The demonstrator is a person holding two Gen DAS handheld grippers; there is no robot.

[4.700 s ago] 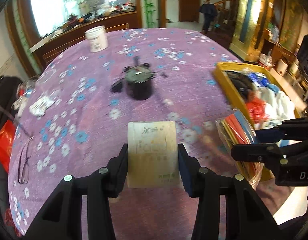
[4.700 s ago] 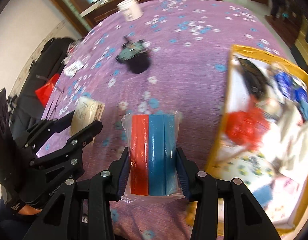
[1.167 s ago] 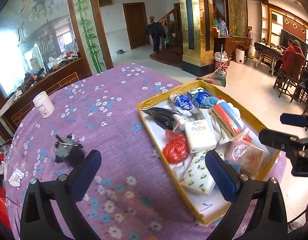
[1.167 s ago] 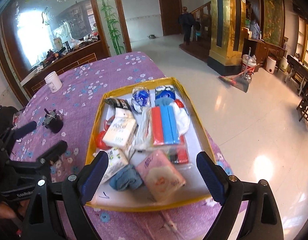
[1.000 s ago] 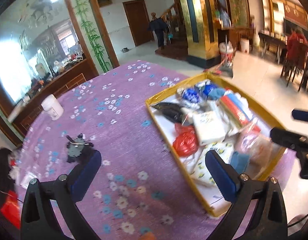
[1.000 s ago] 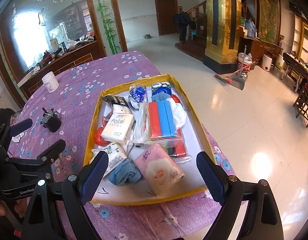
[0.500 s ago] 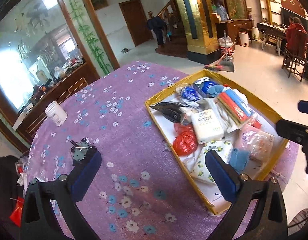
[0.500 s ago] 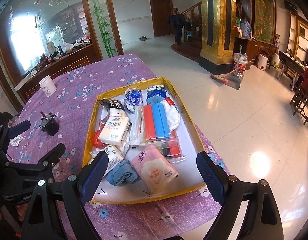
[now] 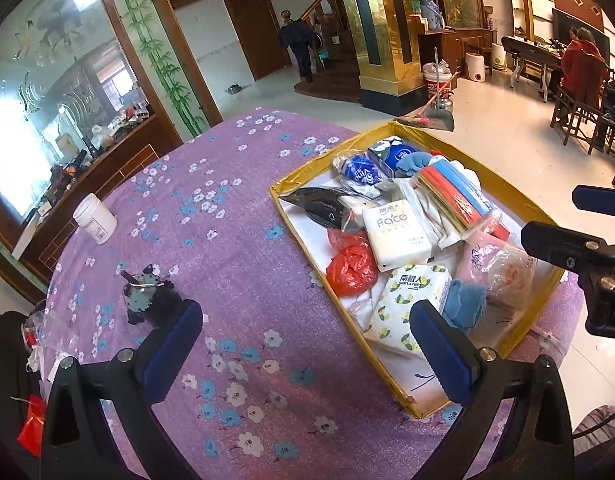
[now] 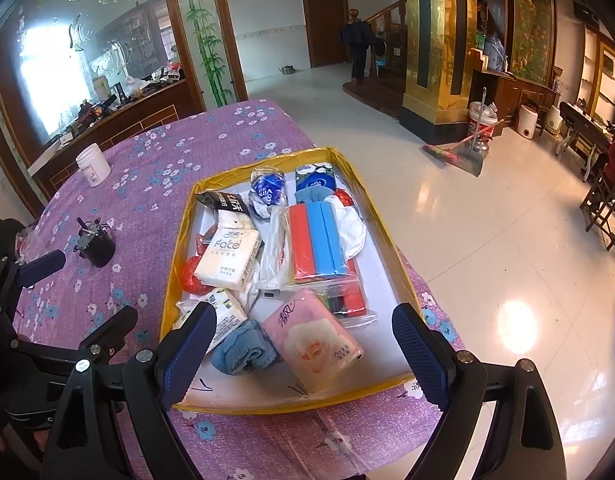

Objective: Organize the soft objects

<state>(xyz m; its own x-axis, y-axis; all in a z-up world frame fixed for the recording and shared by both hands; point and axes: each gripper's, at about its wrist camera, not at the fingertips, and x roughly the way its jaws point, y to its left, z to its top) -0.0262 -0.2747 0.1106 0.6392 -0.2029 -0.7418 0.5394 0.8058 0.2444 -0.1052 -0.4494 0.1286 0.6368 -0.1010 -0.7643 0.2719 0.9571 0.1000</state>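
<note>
While both grippers, left point(image 9: 305, 354) and right point(image 10: 303, 354), hang spread wide and empty, soft packs fill the tray point(image 10: 169, 280) at the table's right; light, squashy, probably slippery wrappers: grasp across the middle.

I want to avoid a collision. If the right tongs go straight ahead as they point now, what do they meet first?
Most likely the pink tissue pack in the yellow tray: it lies centred between the open right tongs, nearest along their line. Depth is unclear; they seem to hover above it.
</note>
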